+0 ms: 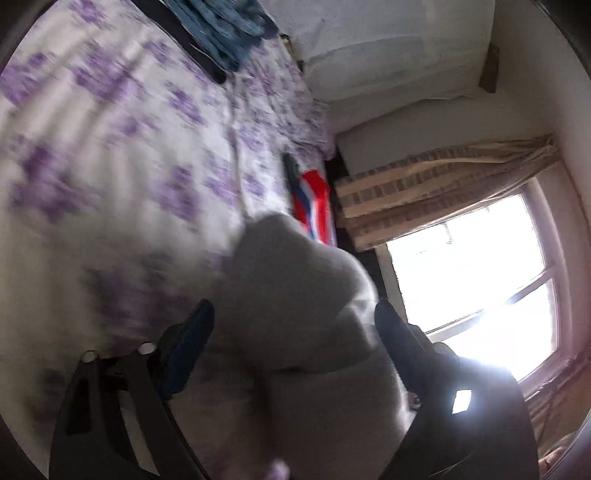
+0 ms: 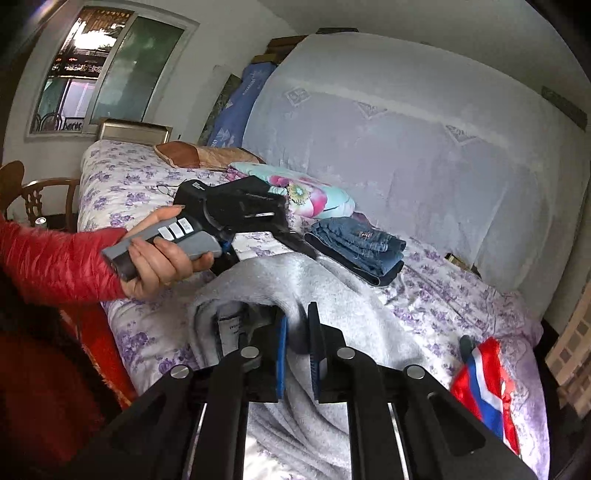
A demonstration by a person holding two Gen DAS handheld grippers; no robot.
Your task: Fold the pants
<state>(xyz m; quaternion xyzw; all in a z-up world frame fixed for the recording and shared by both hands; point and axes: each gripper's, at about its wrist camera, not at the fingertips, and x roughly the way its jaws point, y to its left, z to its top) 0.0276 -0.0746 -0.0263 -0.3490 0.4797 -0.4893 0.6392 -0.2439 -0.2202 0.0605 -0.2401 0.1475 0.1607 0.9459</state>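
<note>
Grey fleece pants (image 2: pixel 332 295) lie bunched on the purple-flowered bedsheet (image 2: pixel 122 192). My right gripper (image 2: pixel 297 325) is shut on a fold of the grey pants near the bed's front edge. My left gripper (image 1: pixel 291 317) has its jaws wide apart around a raised lump of the grey pants (image 1: pixel 295 288); that view is blurred. In the right wrist view the left gripper (image 2: pixel 295 240) is held by a hand in a red sleeve, its fingertips at the pants' far edge.
Folded blue jeans (image 2: pixel 358 243) lie on a dark folded garment behind the grey pants, also in the left wrist view (image 1: pixel 225 29). A red, white and blue cloth (image 2: pixel 484 384) lies at the bed's right. A floral pillow (image 2: pixel 306 192), headboard cover (image 2: pixel 424 155) and window (image 1: pixel 480 280) surround the bed.
</note>
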